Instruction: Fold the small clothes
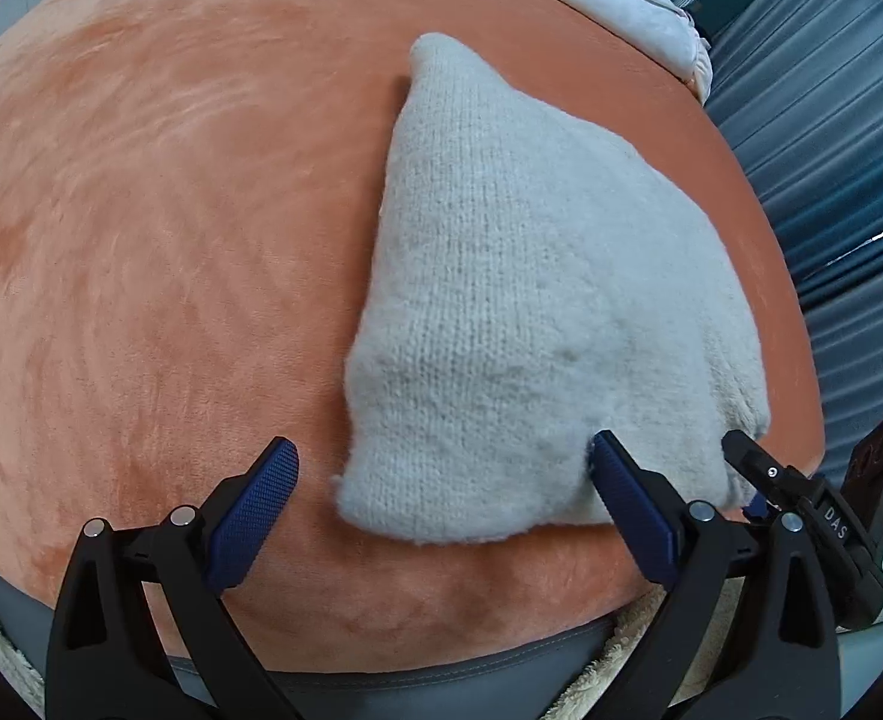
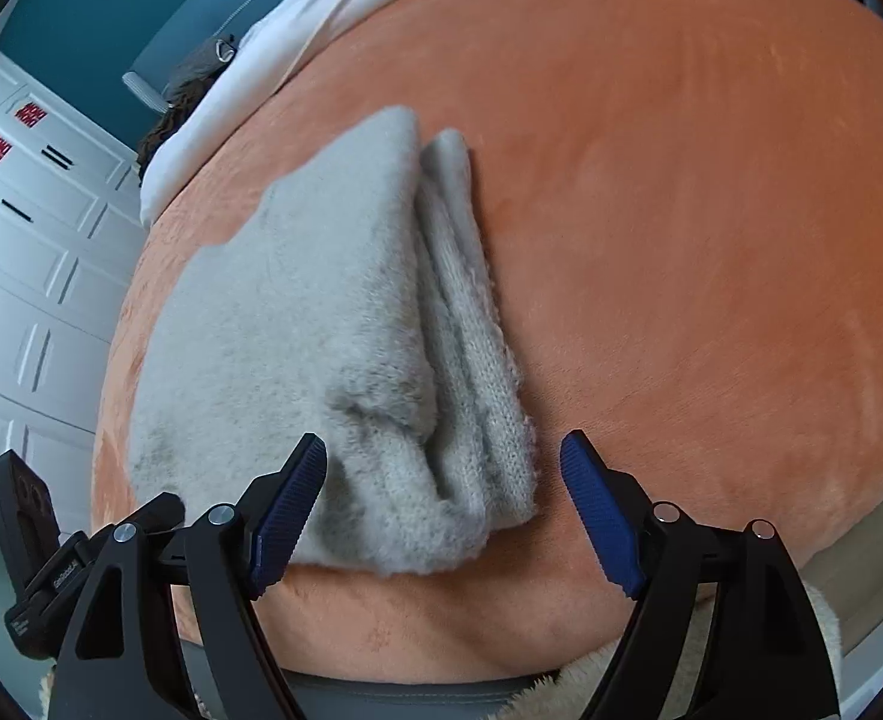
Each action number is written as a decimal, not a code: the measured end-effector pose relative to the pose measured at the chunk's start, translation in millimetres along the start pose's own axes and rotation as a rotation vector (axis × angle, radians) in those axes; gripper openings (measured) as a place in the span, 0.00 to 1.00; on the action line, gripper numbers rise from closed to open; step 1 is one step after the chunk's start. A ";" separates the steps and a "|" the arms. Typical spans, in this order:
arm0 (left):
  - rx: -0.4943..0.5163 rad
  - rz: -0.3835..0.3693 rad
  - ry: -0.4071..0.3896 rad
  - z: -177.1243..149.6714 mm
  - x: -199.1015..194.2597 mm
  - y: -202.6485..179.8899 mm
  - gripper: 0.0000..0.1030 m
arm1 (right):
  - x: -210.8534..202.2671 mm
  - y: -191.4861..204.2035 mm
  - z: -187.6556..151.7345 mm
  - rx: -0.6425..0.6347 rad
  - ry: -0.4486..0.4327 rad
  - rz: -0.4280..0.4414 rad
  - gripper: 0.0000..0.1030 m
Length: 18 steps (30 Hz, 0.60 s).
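Pale grey-white knit, fuzzy on one face, makes up the folded garment [image 1: 501,300] that lies on an orange plush blanket [image 1: 171,240] spread over a bed. In the right wrist view the garment [image 2: 297,360] shows its layers: a broad fleecy top fold and, along its right edge, thinner ribbed folds stacked beside it. The left gripper [image 1: 441,504] hangs over the garment's near edge with its jaws spread wide; the near corner of the knit lies between the blue pads, and the right-hand pad sits against the fabric's edge, though nothing is pinched. The right gripper [image 2: 444,510] also stands wide open over the near end of the folds, its left pad just at the cloth and its right pad clear of it over bare blanket. Each gripper appears at the edge of the other's view. Beyond the blanket lie white bedding [image 2: 321,18], blue curtains [image 1: 831,150], a teal wall [image 2: 81,18] and white panelled cupboard doors [image 2: 33,252].
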<state>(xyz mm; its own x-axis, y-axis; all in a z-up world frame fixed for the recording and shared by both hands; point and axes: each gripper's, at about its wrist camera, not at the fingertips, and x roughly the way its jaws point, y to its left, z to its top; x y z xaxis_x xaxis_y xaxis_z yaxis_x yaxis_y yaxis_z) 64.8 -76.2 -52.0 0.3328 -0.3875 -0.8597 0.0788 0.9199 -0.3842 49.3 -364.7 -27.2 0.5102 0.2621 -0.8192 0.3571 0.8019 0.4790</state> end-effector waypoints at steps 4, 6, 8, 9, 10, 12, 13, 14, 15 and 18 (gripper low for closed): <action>0.066 0.064 -0.053 1.6 -10.3 -13.7 0.92 | -5.1 10.6 7.3 -0.023 -0.075 -0.052 0.76; 0.102 0.101 -0.069 5.5 -13.8 -19.4 0.92 | -14.2 22.8 15.4 -0.083 -0.143 -0.082 0.76; 0.117 0.116 -0.071 6.4 -13.7 -23.3 0.92 | -9.0 32.6 26.6 -0.114 -0.130 -0.071 0.76; 0.119 0.120 -0.071 5.8 -14.5 -24.8 0.92 | -1.1 36.1 31.1 -0.126 -0.098 -0.067 0.74; 0.120 0.127 -0.070 5.4 -14.3 -26.2 0.92 | 6.6 38.0 34.8 -0.137 -0.072 -0.069 0.59; 0.121 0.131 -0.073 6.2 -16.6 -30.7 0.92 | 16.4 46.8 41.4 -0.188 -0.032 -0.096 0.32; 0.126 0.130 -0.084 5.7 -20.4 -32.6 0.92 | 10.3 54.8 43.5 -0.215 -0.048 -0.084 0.26; 0.134 0.129 -0.097 5.8 -26.0 -34.0 0.92 | -2.1 63.3 45.8 -0.231 -0.086 -0.053 0.24; 0.142 0.124 -0.112 6.5 -33.0 -34.6 0.92 | -20.5 72.7 49.3 -0.246 -0.138 -0.005 0.22; 0.151 0.100 -0.145 7.7 -45.2 -36.1 0.92 | -64.3 87.9 57.5 -0.277 -0.272 0.069 0.12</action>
<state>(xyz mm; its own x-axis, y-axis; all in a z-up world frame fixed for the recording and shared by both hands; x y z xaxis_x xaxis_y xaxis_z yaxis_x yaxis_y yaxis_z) 54.2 -91.4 3.4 0.4768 -0.2914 -0.8293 0.1750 0.9560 -0.2353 92.9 -342.0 85.7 0.7274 0.1991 -0.6567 0.1085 0.9116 0.3965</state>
